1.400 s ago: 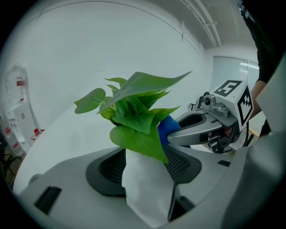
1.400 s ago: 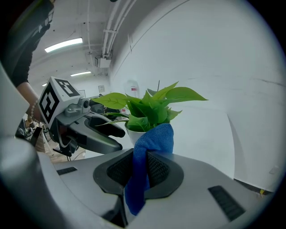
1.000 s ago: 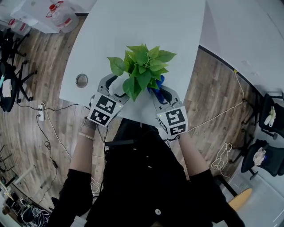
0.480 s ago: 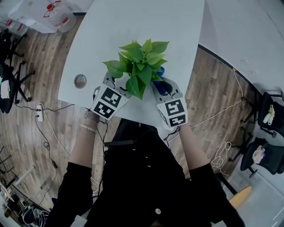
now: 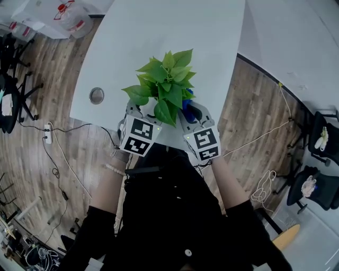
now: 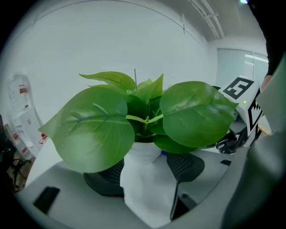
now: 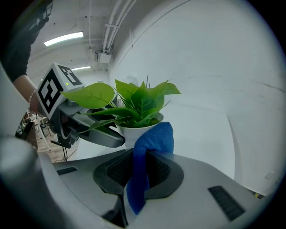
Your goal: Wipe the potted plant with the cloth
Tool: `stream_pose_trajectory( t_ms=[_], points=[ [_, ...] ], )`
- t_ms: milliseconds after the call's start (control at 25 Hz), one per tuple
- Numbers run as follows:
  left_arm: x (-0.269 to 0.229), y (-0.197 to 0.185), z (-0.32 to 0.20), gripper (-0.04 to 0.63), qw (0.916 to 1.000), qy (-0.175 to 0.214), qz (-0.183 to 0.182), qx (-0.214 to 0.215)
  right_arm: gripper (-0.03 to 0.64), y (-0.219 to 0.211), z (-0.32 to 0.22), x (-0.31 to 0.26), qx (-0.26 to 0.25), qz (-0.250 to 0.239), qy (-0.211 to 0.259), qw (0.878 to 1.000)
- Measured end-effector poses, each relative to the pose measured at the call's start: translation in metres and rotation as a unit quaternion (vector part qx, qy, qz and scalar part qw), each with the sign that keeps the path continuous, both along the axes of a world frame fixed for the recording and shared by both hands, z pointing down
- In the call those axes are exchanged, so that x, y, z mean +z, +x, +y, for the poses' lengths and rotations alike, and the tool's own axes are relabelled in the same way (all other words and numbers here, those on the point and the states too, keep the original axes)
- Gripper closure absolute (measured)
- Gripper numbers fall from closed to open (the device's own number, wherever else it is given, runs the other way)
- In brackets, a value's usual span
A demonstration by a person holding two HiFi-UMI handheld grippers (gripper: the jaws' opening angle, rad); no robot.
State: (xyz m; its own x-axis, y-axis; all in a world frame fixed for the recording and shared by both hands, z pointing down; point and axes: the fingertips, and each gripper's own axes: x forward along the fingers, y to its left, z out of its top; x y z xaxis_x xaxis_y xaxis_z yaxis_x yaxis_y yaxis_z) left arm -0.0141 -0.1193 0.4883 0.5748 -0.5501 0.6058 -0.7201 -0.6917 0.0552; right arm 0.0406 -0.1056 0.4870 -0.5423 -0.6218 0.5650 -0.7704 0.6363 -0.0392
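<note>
A potted plant with broad green leaves stands in a small white pot near the front edge of the white table. My left gripper reaches under the leaves. Its jaws have just been closing, and both pads now lie against the pot's sides. My right gripper is shut on a folded blue cloth, whose upper end stands up right beside the pot. In the right gripper view the left gripper's jaw runs along the pot's left side. Leaves hide the pot's rim.
A round metal grommet sits in the table left of the plant. A second white table stands at the right. Plastic-wrapped things lie on the floor at the top left, cables trail below, and black chairs stand at the right.
The left gripper has slid right and in under the leaves, round the pot. The right gripper with the cloth has shifted slightly left, closer to the pot.
</note>
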Motion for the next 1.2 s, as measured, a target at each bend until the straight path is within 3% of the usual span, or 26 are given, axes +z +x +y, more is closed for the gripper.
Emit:
stream_pose_trajectory(
  t_ms=[240,360,760,1200],
  points=[
    [0.001,0.0,0.023,0.31,0.9986,-0.008,-0.009,-0.051,0.532,-0.006,0.025,-0.004,-0.003,-0.017,-0.014,1.0],
    [0.001,0.002,0.027,0.316,0.9984,-0.006,-0.012,-0.055,0.532,-0.016,0.035,-0.01,-0.015,-0.025,-0.016,0.999],
    [0.001,-0.004,0.027,0.314,0.9998,-0.014,0.01,-0.011,0.532,-0.005,0.02,-0.008,0.02,-0.03,-0.014,0.999],
    [-0.012,-0.016,-0.006,0.265,0.9957,0.023,0.007,0.09,0.532,0.008,-0.026,-0.003,0.03,-0.004,0.001,1.0]
  ],
)
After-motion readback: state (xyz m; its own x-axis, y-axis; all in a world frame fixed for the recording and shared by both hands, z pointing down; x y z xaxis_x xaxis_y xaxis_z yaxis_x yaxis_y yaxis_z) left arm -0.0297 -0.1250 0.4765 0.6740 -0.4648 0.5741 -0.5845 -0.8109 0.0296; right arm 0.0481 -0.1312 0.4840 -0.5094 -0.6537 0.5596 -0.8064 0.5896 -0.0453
